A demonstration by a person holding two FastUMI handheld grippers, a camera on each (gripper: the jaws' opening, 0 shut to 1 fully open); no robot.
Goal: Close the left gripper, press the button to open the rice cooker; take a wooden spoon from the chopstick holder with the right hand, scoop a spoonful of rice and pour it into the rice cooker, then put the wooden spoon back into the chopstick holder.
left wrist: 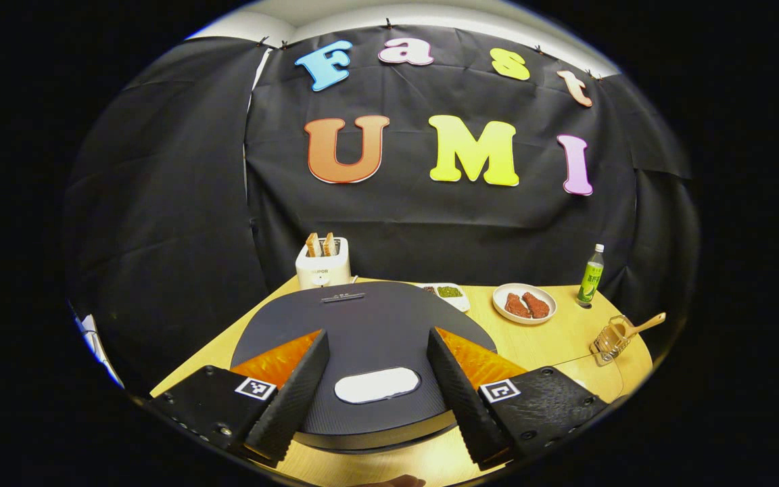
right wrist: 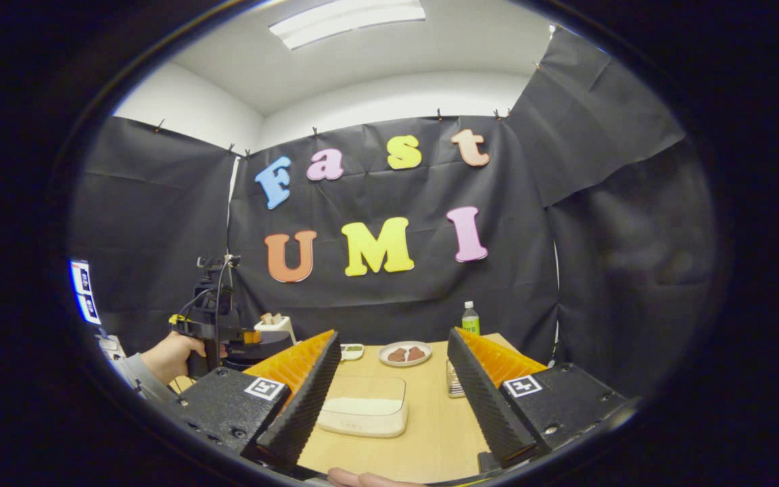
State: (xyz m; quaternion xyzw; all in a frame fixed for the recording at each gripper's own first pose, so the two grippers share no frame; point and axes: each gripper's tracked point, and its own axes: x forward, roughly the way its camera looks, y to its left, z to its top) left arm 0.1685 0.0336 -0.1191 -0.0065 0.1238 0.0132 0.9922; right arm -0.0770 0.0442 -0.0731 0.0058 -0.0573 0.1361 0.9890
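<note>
Spread wide at the bottom of the left gripper view, the left tool (left wrist: 376,385) holds nothing; its two fingers (left wrist: 291,396) stand to either side of the dark, round lid of the rice cooker (left wrist: 362,325), and the pale oval button (left wrist: 376,385) lies in the gap between them, low in the frame; whether the fingers touch the lid cannot be told. Beyond the cooker, at upper centre-left, a white toaster (left wrist: 322,265) with two slices stands at the far edge of the desk (left wrist: 552,345). To the right come a small dish of greens (left wrist: 449,293), a plate with two pieces of meat (left wrist: 524,304) and a green bottle (left wrist: 591,276). At the right edge, the clear chopstick holder (left wrist: 611,338) carries the wooden spoon (left wrist: 643,325), its handle slanting up to the right, well apart from the tool. In the right gripper view, the right tool (right wrist: 389,399) is likewise wide apart and empty, with a clear box of rice (right wrist: 364,407) on the desk between its fingers at lower centre. At middle left a hand (right wrist: 172,356) grips the left tool's handle, the cooker largely hidden behind a finger.
</note>
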